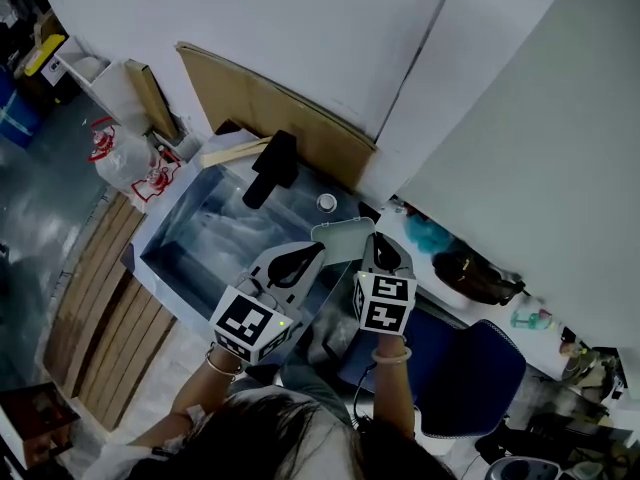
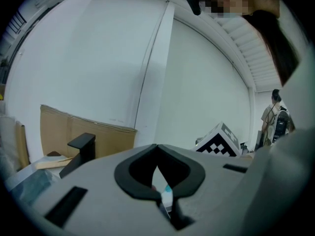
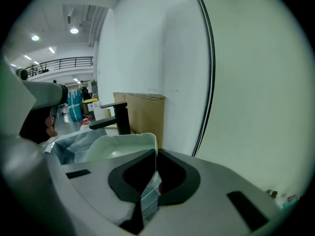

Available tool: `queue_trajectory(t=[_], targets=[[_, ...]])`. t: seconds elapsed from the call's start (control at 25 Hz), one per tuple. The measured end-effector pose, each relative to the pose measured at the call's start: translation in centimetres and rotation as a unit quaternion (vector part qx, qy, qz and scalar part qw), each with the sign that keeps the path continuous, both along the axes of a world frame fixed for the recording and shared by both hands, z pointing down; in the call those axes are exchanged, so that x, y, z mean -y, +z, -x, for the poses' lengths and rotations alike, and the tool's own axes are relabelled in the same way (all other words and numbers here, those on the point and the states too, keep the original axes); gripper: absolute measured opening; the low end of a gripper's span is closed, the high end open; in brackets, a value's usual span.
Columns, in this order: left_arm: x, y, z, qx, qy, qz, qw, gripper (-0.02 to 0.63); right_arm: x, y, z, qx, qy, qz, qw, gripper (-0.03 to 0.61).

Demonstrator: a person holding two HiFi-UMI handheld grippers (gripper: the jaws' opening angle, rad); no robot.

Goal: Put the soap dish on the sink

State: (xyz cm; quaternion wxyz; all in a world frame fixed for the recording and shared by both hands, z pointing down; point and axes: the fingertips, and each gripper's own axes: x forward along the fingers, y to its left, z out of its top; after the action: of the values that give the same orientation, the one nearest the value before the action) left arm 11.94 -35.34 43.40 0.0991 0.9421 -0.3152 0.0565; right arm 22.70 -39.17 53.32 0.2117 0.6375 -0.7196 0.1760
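Note:
A pale green soap dish (image 1: 343,234) hangs over the right rim of the steel sink (image 1: 165,268), tilted. My right gripper (image 1: 375,242) is shut on its near edge; in the right gripper view the dish (image 3: 120,145) sticks out to the left of the closed jaws (image 3: 156,154). A little to the dish's left, my left gripper (image 1: 316,252) hovers over the basin, and its jaws (image 2: 156,149) are shut with nothing between them. The black faucet (image 1: 272,166) stands at the sink's far edge.
Cardboard sheets (image 1: 270,108) lean on the white wall behind the sink. A blue chair (image 1: 470,368) is at the lower right, with a dark bag (image 1: 478,278) beyond it. A red-and-white bag (image 1: 125,158) and wooden slats (image 1: 100,308) lie left of the sink.

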Motion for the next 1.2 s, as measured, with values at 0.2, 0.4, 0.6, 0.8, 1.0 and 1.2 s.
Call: queue_trajectory(t=[0.2,0.4,0.6,0.8,1.0,1.2], targets=[[0.8,0.7,-0.4,0.003,-0.005,0.007,1.0,0.008,1.4,1.5,-0.3,-0.006,-0.012,0.006,1.0,0.031],[1.4,1.6,-0.7,0.007,-0.008,0.014,0.9998,0.008,2.7,3.1,-0.4,-0.013,-0.029,0.013,0.999,0.031],[2.1,2.8,-0.8,0.015,-0.011,0.02,0.9996,0.008,3.7,4.4,-0.6,-0.026,-0.038,0.014,0.999,0.031],[2.7,3.9,-0.9,0.021,-0.018,0.03,0.9992,0.008,4.6,5.8,-1.0,-0.022,-0.044,0.022,0.999,0.031],[2.8,4.5,-1.5,0.024,-0.014,0.033,0.9991,0.008,4.9,7.4,-1.4,-0.013,-0.044,0.033,0.998,0.031],[3.0,5.0,-2.0,0.025,-0.01,0.038,0.9989,0.008,5.1,8.6,-1.9,-0.01,-0.041,0.041,0.998,0.031]])
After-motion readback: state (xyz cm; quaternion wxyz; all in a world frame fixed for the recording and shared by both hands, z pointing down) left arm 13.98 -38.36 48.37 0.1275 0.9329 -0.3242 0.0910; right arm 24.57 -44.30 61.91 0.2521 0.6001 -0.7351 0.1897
